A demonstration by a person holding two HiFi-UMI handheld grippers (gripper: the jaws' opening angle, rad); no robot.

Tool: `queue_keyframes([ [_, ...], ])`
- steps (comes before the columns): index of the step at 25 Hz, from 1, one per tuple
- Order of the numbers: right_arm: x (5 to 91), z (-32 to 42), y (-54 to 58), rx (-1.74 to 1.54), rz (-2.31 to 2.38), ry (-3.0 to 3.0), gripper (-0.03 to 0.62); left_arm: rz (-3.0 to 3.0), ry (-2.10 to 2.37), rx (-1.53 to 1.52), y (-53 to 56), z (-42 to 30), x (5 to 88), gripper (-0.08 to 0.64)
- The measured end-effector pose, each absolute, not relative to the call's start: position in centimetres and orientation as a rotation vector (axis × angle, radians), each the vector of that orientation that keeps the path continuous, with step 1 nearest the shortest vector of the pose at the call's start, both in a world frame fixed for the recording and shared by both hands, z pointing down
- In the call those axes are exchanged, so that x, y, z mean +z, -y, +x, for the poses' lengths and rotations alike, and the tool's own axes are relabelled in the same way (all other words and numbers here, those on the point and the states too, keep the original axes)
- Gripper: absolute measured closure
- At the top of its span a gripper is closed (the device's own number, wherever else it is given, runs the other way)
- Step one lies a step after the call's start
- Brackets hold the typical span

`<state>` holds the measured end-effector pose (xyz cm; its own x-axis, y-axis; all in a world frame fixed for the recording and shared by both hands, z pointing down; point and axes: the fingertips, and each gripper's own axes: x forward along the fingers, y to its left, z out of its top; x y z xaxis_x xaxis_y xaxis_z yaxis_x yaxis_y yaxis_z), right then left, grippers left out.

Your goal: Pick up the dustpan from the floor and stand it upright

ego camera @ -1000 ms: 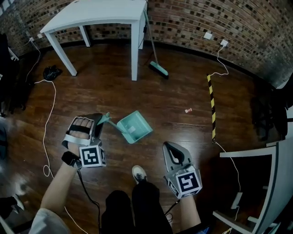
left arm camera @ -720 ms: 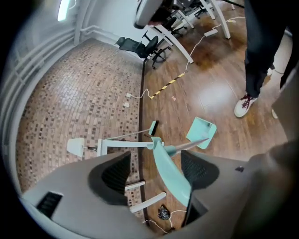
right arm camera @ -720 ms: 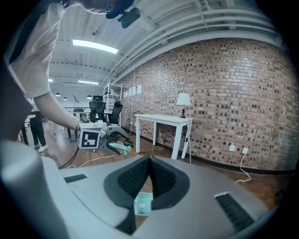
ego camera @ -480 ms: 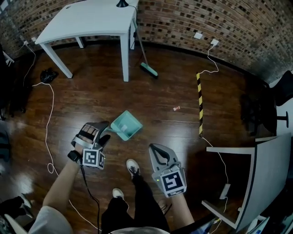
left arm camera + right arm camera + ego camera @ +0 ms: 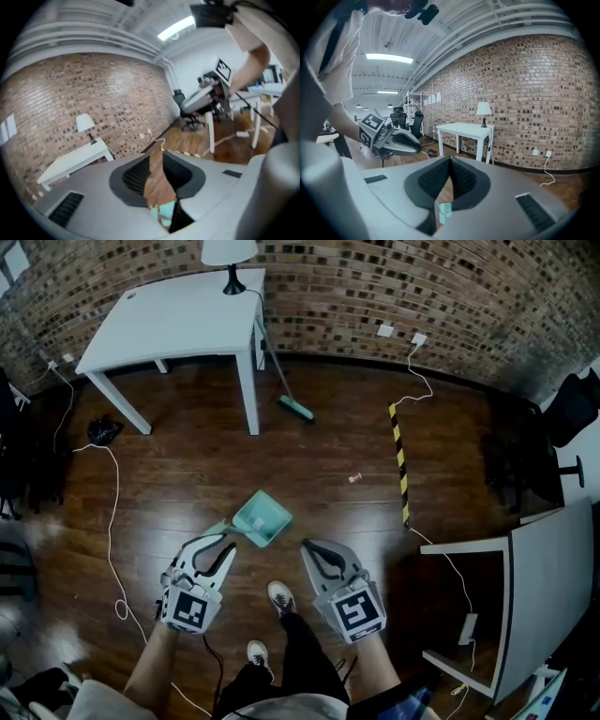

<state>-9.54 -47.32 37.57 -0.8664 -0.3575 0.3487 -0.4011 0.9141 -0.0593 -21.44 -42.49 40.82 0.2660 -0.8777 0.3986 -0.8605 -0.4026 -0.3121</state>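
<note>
The teal dustpan (image 5: 263, 517) rests on the wood floor just ahead of both grippers, its short handle toward the left one; neither gripper touches it. My left gripper (image 5: 229, 543) hangs above and to its left. Its jaws are closing, a narrow gap still shows between them and nothing is in it. In the left gripper view (image 5: 157, 157) the dustpan (image 5: 165, 212) shows far below through that gap. My right gripper (image 5: 307, 546) is shut on nothing, to the pan's right. In the right gripper view (image 5: 450, 160) a sliver of the dustpan (image 5: 444, 210) shows below the jaws.
A white table (image 5: 178, 315) with a lamp (image 5: 230, 259) stands at the back by the brick wall, a broom (image 5: 295, 409) leaning on it. A yellow-black strip (image 5: 400, 465), white cables (image 5: 112, 521) and a desk (image 5: 553, 568) lie around. My shoes (image 5: 279, 596) are below the grippers.
The left gripper has let go of the dustpan's handle, rolled level and risen. The right gripper has risen too. The dustpan stays on the floor, free of both.
</note>
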Motion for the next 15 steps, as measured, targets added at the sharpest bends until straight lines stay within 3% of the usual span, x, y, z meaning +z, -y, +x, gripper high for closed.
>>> queue_keyframes([
  [3,33.8,-9.7,46.3,0.222,0.588,2.887,0.612,-2.448,-1.928,-0.475,40.6,-22.5,35.4,0.552],
  [9,26.6,-8.0,39.8,0.256,0.668,3.06,0.612,-2.599,-1.952,0.237,32.3,-23.0,26.9,0.558],
  [15,20.0,-5.0,29.9,0.219,0.8,3.098,0.612,-2.741,-1.768,0.239,22.4,-20.0,21.3,0.56],
])
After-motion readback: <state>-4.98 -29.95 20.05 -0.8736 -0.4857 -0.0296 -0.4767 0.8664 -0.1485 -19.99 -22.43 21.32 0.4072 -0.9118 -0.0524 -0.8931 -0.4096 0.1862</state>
